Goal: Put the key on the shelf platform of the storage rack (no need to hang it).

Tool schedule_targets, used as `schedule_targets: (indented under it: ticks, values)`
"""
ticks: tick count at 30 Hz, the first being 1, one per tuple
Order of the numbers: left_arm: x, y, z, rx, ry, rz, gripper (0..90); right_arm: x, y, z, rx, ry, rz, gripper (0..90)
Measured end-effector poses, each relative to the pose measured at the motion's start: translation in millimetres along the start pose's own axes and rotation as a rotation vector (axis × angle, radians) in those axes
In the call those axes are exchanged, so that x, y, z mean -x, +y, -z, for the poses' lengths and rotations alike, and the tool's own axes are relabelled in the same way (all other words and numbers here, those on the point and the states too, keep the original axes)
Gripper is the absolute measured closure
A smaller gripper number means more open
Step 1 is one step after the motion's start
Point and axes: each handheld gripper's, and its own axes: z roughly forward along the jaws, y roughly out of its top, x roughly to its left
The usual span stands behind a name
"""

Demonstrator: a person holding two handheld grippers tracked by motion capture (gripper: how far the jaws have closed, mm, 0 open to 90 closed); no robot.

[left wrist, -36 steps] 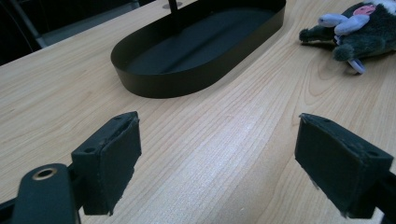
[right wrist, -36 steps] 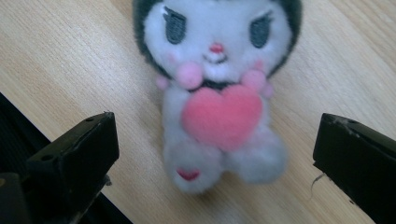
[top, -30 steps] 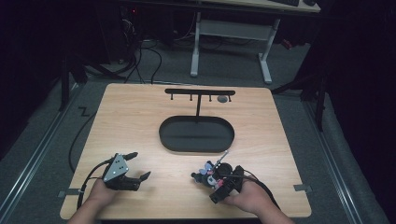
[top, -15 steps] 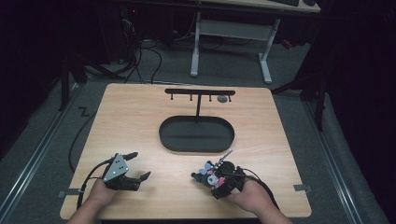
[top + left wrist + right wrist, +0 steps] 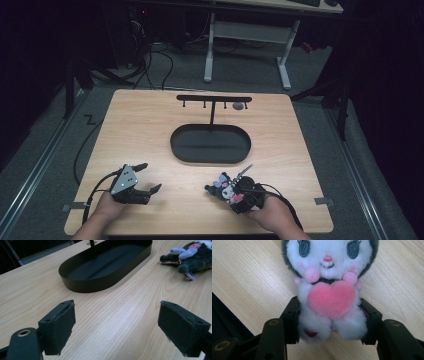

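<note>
A: Where is the plush toy (image 5: 329, 287)?
B: On the worktop (image 5: 150, 130), near edge, right of centre — the right hand-held gripper (image 5: 329, 322) has just been closing and now pinches its lower body.
A: And the left hand-held gripper (image 5: 125, 325)?
B: Jaws wide, nothing between them. The toy looks light and squashy — a waist grip should suit.

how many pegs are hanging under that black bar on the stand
4 pegs along the bar: far left, left of post, right of post; the rightmost carries a grey ring.
</note>
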Motion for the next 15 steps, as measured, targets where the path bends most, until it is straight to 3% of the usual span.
schedule_targets:
  ticks: [15]
  values:
    - [0.4,0.0,-0.1,0.000,0.000,-0.001,15.4,6.3,11.9,32.1,0.055,-0.066,-0.018,48.0]
